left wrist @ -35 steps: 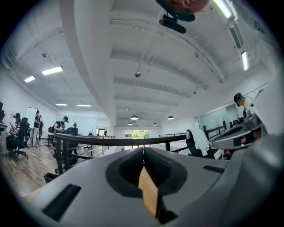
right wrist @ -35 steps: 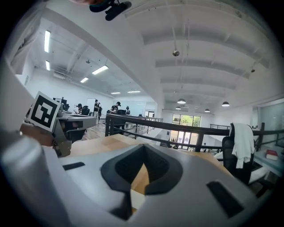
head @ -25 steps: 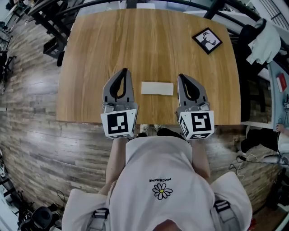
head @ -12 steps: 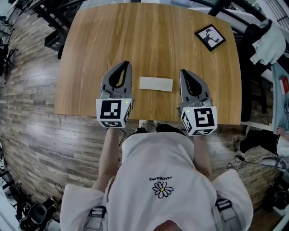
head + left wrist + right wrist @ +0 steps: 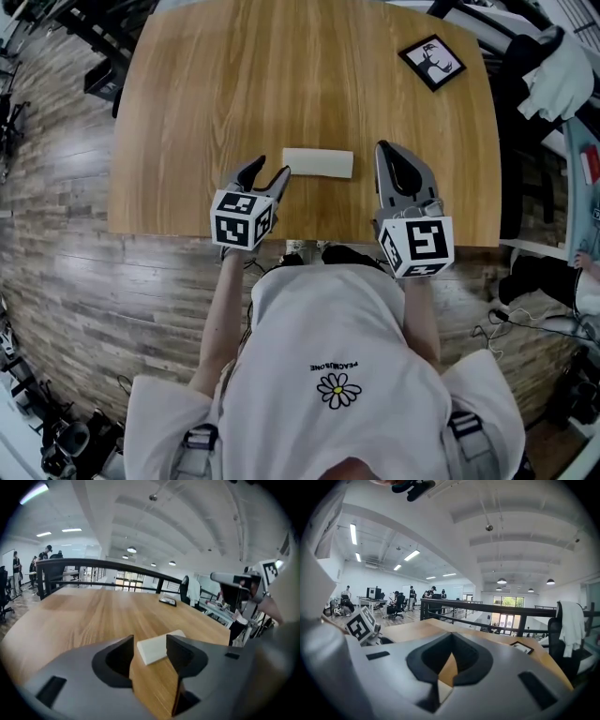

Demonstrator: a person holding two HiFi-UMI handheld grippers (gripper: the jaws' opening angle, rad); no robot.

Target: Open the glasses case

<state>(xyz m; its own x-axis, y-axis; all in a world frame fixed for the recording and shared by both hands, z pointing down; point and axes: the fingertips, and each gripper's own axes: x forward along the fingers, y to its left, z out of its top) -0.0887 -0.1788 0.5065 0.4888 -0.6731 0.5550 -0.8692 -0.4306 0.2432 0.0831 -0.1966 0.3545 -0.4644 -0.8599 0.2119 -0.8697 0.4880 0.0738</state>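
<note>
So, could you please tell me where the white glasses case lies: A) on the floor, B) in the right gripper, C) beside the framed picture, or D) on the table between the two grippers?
D: the head view shows the glasses case flat on the table between the left gripper, its fingers opening with the case just ahead of them, and the shut right gripper.

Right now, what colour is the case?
The case is plain white; head view shows it best.
</note>
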